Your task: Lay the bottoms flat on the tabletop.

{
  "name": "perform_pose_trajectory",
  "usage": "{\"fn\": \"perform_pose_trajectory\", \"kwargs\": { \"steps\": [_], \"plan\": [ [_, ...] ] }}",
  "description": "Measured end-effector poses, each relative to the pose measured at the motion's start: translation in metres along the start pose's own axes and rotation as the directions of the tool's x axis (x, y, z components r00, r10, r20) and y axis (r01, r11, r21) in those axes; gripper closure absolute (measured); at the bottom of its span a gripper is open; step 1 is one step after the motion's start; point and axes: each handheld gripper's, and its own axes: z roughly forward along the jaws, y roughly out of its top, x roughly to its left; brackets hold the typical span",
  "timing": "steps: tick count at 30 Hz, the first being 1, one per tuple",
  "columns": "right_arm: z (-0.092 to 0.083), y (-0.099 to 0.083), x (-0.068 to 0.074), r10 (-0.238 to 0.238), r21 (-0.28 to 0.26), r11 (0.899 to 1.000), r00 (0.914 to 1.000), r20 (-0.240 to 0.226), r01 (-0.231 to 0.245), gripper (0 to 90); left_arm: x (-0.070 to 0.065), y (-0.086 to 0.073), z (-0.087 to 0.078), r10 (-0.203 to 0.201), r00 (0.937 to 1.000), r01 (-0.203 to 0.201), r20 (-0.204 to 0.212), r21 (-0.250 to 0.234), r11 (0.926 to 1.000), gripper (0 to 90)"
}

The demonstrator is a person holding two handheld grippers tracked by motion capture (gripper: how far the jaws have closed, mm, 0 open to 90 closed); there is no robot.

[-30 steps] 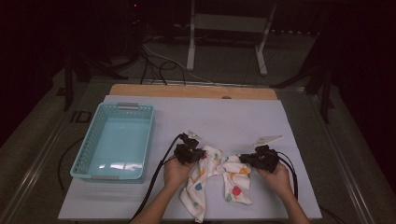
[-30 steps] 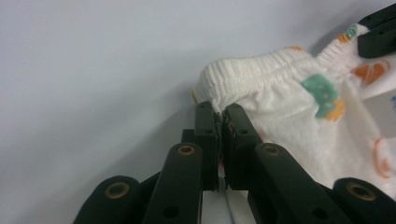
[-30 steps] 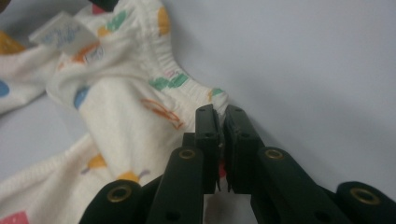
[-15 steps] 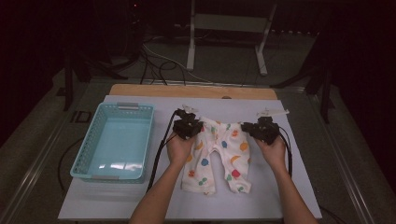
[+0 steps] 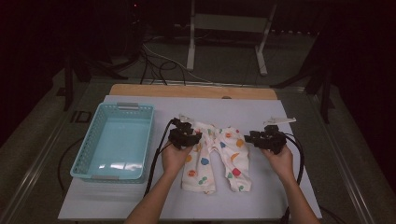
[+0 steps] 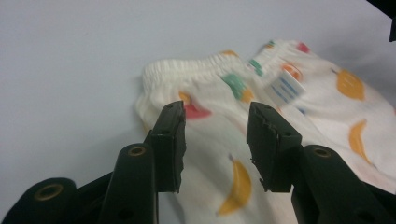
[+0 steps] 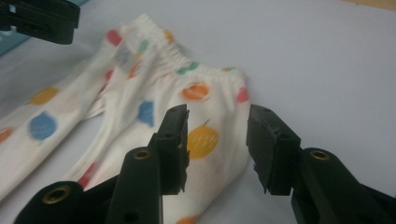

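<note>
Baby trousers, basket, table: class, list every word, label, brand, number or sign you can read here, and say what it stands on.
Readable text: none.
Sewn-in label inside the waistband of the baby trousers: blue lines of print, too blurred to read.
Light blue basket: no writing visible.
Printed shapes on the cloth are fruit pictures, not signs.

Both forearms bare, no sleeves, each hand w/ an all-black two-jaw left gripper [image 5: 186, 136] & right gripper [image 5: 266, 138]: blocky flat-faced pads, rounded arms w/ brass-ringed pivot holes, thick black cable off each toward 6 o'clock, pale plate atop right one.
</note>
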Motion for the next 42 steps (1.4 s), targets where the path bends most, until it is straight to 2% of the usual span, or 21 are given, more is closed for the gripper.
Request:
{"fn": "perform_pose_trajectory", "kwargs": {
  "steps": [3, 6, 12, 13, 14, 16, 17, 19, 20, 21, 25, 28, 30, 31, 34, 37, 38, 39, 40, 41, 42],
  "plan": [
    [-0.008, -0.008, 0.005, -0.002, -0.006, 1.000, 0.9999, -0.017, 0.002, 57.2, -0.003, -0.008, -0.007, 0.028, 0.9995, -0.028, 0.014, 0.003, 0.9996, 56.9],
    [-0.016, -0.018, 0.012, -0.025, -0.006, 1.000, 0.9991, -0.033, 0.024, 56.0, -0.005, -0.018, -0.012, 0.037, 0.9987, -0.037, 0.035, 0.000, 0.9993, 55.8],
    [-0.023, -0.033, 0.019, -0.034, -0.015, 0.999, 0.9988, -0.036, 0.034, 55.7, -0.014, -0.036, -0.019, 0.073, 0.9951, -0.073, 0.067, 0.004, 0.9973, 54.6],
    [-0.026, -0.043, 0.026, -0.039, 0.002, 0.999, 0.9976, -0.057, 0.039, 54.7, -0.019, -0.046, -0.022, 0.082, 0.9928, -0.083, 0.087, 0.006, 0.9965, 54.5],
    [-0.026, -0.043, 0.026, -0.039, 0.002, 0.999, 0.9976, -0.057, 0.039, 54.7, -0.019, -0.046, -0.022, 0.082, 0.9928, -0.083, 0.087, 0.006, 0.9965, 54.0],
    [-0.031, -0.050, 0.032, -0.038, -0.013, 0.999, 0.9969, -0.070, 0.037, 54.9, -0.023, -0.055, -0.025, 0.092, 0.9902, -0.094, 0.105, 0.011, 0.9955, 53.9],
    [-0.033, -0.060, 0.038, -0.054, -0.011, 0.998, 0.9956, -0.077, 0.054, 54.6, -0.025, -0.063, -0.029, 0.103, 0.9880, -0.105, 0.115, 0.009, 0.9945, 53.7],
    [-0.035, -0.066, 0.043, -0.063, 0.010, 0.998, 0.9945, -0.083, 0.064, 54.1, -0.027, -0.071, -0.032, 0.100, 0.9873, -0.102, 0.124, 0.012, 0.9947, 53.6],
    [-0.038, -0.068, 0.047, -0.076, -0.002, 0.997, 0.9940, -0.079, 0.076, 54.7, -0.027, -0.071, -0.032, 0.100, 0.9873, -0.102, 0.124, 0.012, 0.9947, 53.7],
    [-0.040, -0.070, 0.050, -0.084, -0.024, 0.996, 0.9926, -0.088, 0.082, 54.7, -0.029, -0.079, -0.036, 0.112, 0.9864, -0.115, 0.120, 0.017, 0.9932, 53.6],
    [-0.045, -0.080, 0.056, -0.081, -0.022, 0.997, 0.9907, -0.109, 0.079, 53.7, -0.031, -0.089, -0.041, 0.126, 0.9840, -0.130, 0.127, 0.029, 0.9911, 53.9],
    [-0.047, -0.084, 0.060, -0.085, -0.006, 0.996, 0.9894, -0.118, 0.085, 52.5, -0.032, -0.097, -0.046, 0.136, 0.9794, -0.145, 0.149, 0.051, 0.9880, 55.7],
    [-0.050, -0.089, 0.062, -0.076, -0.019, 0.997, 0.9880, -0.134, 0.075, 52.3, -0.032, -0.102, -0.048, 0.143, 0.9775, -0.155, 0.155, 0.068, 0.9856, 56.9],
    [-0.050, -0.094, 0.065, -0.071, -0.005, 0.997, 0.9855, -0.154, 0.071, 51.1, -0.032, -0.104, -0.049, 0.146, 0.9761, -0.159, 0.161, 0.072, 0.9847, 57.3],
    [-0.048, -0.101, 0.070, -0.082, 0.002, 0.997, 0.9810, -0.176, 0.083, 50.9, -0.036, -0.113, -0.052, 0.176, 0.9696, -0.193, 0.170, 0.089, 0.9772, 57.9],
    [-0.047, -0.104, 0.073, -0.092, 0.024, 0.995, 0.9786, -0.184, 0.098, 50.9, -0.038, -0.115, -0.054, 0.195, 0.9672, -0.210, 0.163, 0.085, 0.9739, 58.7],
    [-0.045, -0.106, 0.074, -0.095, 0.031, 0.994, 0.9776, -0.188, 0.102, 51.5, -0.039, -0.116, -0.055, 0.212, 0.9651, -0.226, 0.154, 0.085, 0.9704, 60.5],
    [-0.043, -0.107, 0.075, -0.100, 0.048, 0.993, 0.9757, -0.195, 0.112, 53.3, -0.042, -0.118, -0.056, 0.254, 0.9576, -0.267, 0.136, 0.087, 0.9598, 67.5],
    [-0.043, -0.107, 0.075, -0.100, 0.048, 0.993, 0.9757, -0.195, 0.112, 53.3, -0.042, -0.118, -0.056, 0.254, 0.9576, -0.267, 0.136, 0.087, 0.9598, 70.9],
    [-0.041, -0.107, 0.076, -0.114, 0.051, 0.991, 0.9734, -0.199, 0.126, 58.7, -0.044, -0.118, -0.057, 0.275, 0.9527, -0.287, 0.130, 0.088, 0.9539, 76.3],
    [-0.041, -0.106, 0.077, -0.107, 0.055, 0.991, 0.9740, -0.199, 0.121, 61.6, -0.046, -0.119, -0.057, 0.298, 0.9459, -0.310, 0.129, 0.089, 0.9465, 81.1]
  ]
}}
